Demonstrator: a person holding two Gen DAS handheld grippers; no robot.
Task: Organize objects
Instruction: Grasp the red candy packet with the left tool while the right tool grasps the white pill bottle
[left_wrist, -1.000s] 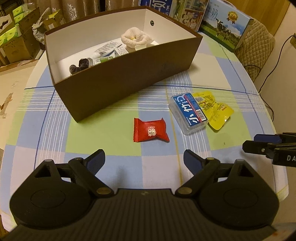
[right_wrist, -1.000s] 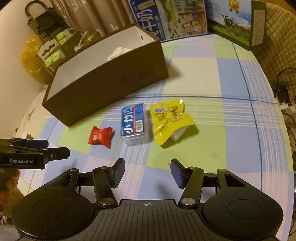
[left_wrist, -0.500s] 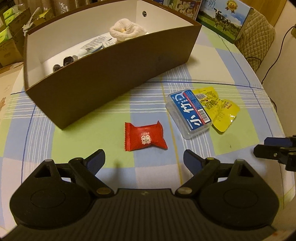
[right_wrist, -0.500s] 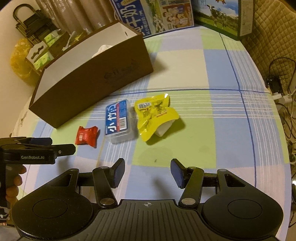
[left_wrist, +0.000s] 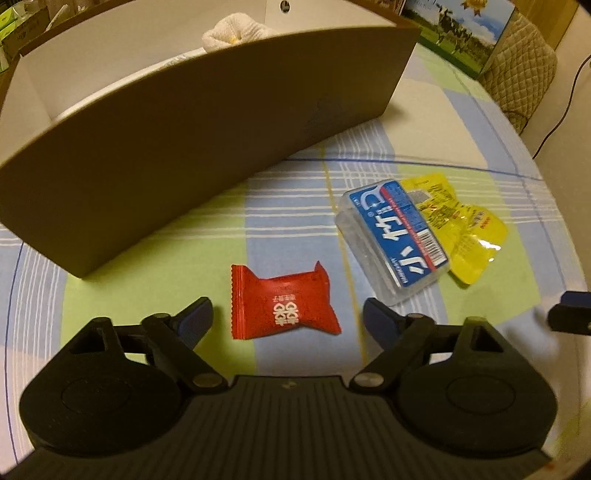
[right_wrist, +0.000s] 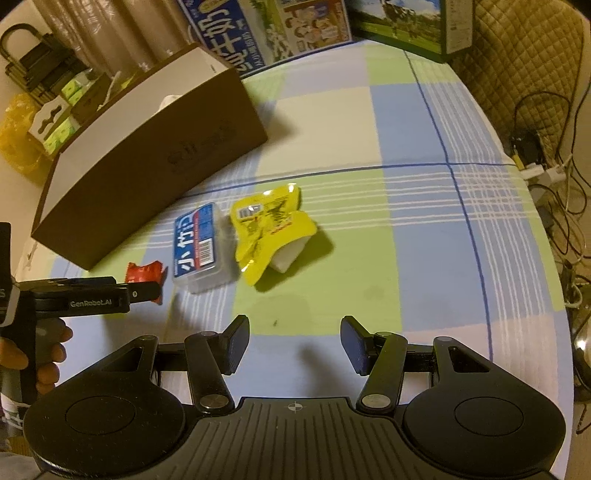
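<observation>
Red candy (left_wrist: 281, 305): glossy crinkled wrapper, pillow-shaped, serrated ends, white print on the face. Lying flat on the checked tablecloth (left_wrist: 207, 236) between the 2 blue-padded fingers of the left gripper (left_wrist: 286, 320), touching neither pad, nearer the left pad than the right. Jaws of that gripper spread wide, holding nothing.

Toward 1 o'clock from the candy, a clear hard plastic case (left_wrist: 395, 238), rectangular with rounded corners, blue and white label on top. Just beyond it at 2 o'clock, a crumpled yellow foil packet (left_wrist: 469, 229), shiny, its edge tucked against the case. Toward 11 o'clock, a long cardboard box (left_wrist: 207, 147), brown and matte outside, white inside, with a soft cream bundle (left_wrist: 236, 31) against its far wall.

In the right wrist view, right gripper (right_wrist: 294, 345) over bare cloth, jaws parted wide and empty; yellow packet (right_wrist: 269, 229) at 12 o'clock, well apart from the fingers, a white block under its lower edge. Plastic case (right_wrist: 199, 247) at 11 o'clock, box (right_wrist: 147, 162) farther at 10 o'clock. Left gripper (right_wrist: 142, 291) at 9 o'clock, dark plastic, its finger crossing in front of the candy (right_wrist: 144, 273), a hand (right_wrist: 37, 354) wrapped round the grip. Cloth soft, woven, pale blue, green and cream squares with thin blue lines.
</observation>
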